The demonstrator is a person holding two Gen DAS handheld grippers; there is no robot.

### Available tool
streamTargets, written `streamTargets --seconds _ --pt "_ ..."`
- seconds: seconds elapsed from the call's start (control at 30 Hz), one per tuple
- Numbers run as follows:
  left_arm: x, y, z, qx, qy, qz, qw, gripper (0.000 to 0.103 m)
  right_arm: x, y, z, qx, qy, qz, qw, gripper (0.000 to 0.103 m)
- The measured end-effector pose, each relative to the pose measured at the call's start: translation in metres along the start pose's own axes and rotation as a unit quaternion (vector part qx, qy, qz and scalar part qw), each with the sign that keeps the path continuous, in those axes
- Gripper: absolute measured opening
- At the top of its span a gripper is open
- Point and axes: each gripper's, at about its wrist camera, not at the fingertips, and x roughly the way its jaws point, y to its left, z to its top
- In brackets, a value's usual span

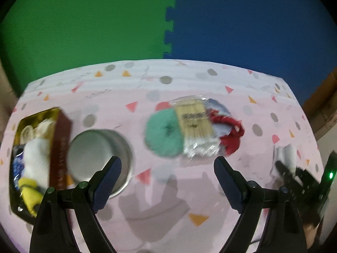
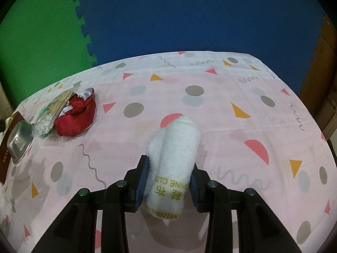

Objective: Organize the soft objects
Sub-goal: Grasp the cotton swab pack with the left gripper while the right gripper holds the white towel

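Note:
My right gripper [image 2: 170, 165] is shut on a white rolled cloth [image 2: 174, 147] with a printed paper band, held just above the pink patterned tablecloth [image 2: 221, 109]. My left gripper [image 1: 168, 164] is open with nothing between its fingers, over the table's near side. Ahead of it lie a green yarn ball [image 1: 163, 135], a clear packet of sticks [image 1: 195, 126] and a red cloth [image 1: 231, 135], bunched together. The red cloth [image 2: 75, 118] and the packet [image 2: 50, 113] also show at the left of the right wrist view. The right gripper [image 1: 294, 175] with the white cloth [image 1: 286, 154] shows blurred at the left wrist view's right edge.
A gold-lined box [image 1: 61, 139] at the left holds white, yellow and blue soft items. A round metal tin [image 1: 99, 154] stands beside it, close to my left finger. Green and blue foam mats cover the floor beyond the table's far edge.

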Motion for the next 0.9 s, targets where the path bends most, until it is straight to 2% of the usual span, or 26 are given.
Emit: streamTargets --seconds 0.2,0.3,0.37,0.43,0.7,0.73,0.8,0.83,0.87,0.9 --pt "0.03 -0.019 0.03 -0.013 0.039 -0.017 0.999 0.084 0.002 -0.002 0.0 0.005 0.001 0.007 1.0 0.037" --pt "0.05 -0.021 0.039 -0.028 0.064 -0.027 0.9972 0.08 0.002 -0.004 0.0 0.008 0.001 0.011 1.0 0.037" --pt "0.061 -0.02 0.043 -0.04 0.079 -0.03 0.9956 0.073 0.002 -0.004 0.0 0.008 0.001 0.011 1.0 0.037" --pt "0.073 -0.019 0.045 -0.052 0.095 -0.038 0.9934 0.072 0.002 -0.004 0.0 0.009 0.001 0.012 1.0 0.037" --pt "0.113 -0.027 0.043 -0.037 0.123 -0.013 0.9916 0.07 0.003 -0.006 -0.001 0.014 0.002 0.019 1.0 0.037" --pt "0.115 -0.026 0.041 -0.038 0.129 -0.022 0.9906 0.057 0.003 -0.006 -0.001 0.015 0.002 0.02 1.0 0.038" --pt "0.112 -0.023 0.039 -0.035 0.126 -0.028 0.991 0.046 0.003 -0.006 -0.002 0.015 0.002 0.021 1.0 0.037" --pt "0.11 -0.022 0.038 -0.031 0.126 -0.033 0.9909 0.035 0.003 -0.006 -0.001 0.015 0.002 0.02 1.0 0.037" --pt "0.107 -0.02 0.037 -0.03 0.129 -0.037 0.9905 0.03 0.003 -0.006 -0.002 0.015 0.002 0.02 1.0 0.038" --pt "0.103 -0.017 0.035 -0.033 0.131 -0.044 0.9898 0.029 0.003 -0.007 -0.002 0.015 0.002 0.021 1.0 0.038"
